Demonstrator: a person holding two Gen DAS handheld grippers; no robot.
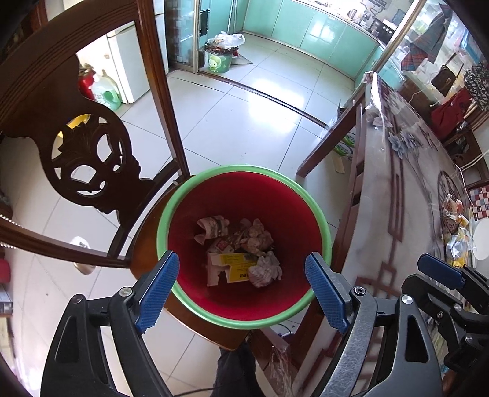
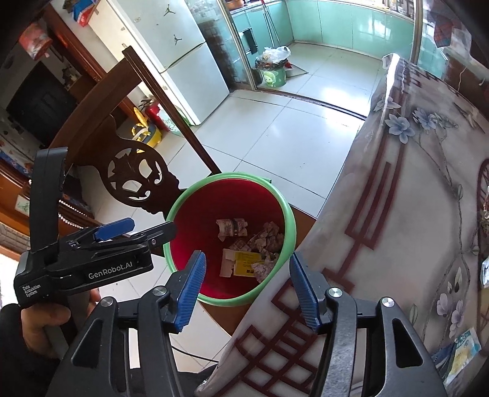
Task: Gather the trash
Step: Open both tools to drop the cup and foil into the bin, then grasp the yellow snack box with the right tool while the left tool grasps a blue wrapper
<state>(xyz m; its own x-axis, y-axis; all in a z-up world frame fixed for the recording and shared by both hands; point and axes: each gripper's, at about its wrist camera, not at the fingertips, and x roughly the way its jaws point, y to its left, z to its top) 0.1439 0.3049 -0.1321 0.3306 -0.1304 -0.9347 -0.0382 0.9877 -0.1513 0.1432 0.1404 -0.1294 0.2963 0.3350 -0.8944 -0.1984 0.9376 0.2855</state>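
Both tongs point steeply down over a red bin with a green rim (image 1: 244,323) that stands on the seat of a dark carved wooden chair (image 1: 91,158). The left gripper (image 1: 243,293) has its blue pads spread wide, one at each side of the bin's near rim, nothing between them. The right gripper (image 2: 246,290) stands partly open, also empty, its left pad over the bin's near rim and its right pad over the table's edge. Below and ahead of both tongs, on the bin's bottom, lies the collected trash (image 1: 241,247): crumpled paper, a rolled wrapper and a yellow carton. To the right of the tongs runs a table under a clear-covered floral cloth (image 2: 412,213); further right of the left gripper more wrappers (image 1: 455,232) lie on it. Beyond the tongs stretches a pale tiled floor (image 1: 232,122) up to a sliding-door track, behind which a green bin (image 2: 272,76) stuffed with bags stands before mint-green cabinets (image 1: 321,27). A white fridge (image 2: 183,61) stands left of that doorway.
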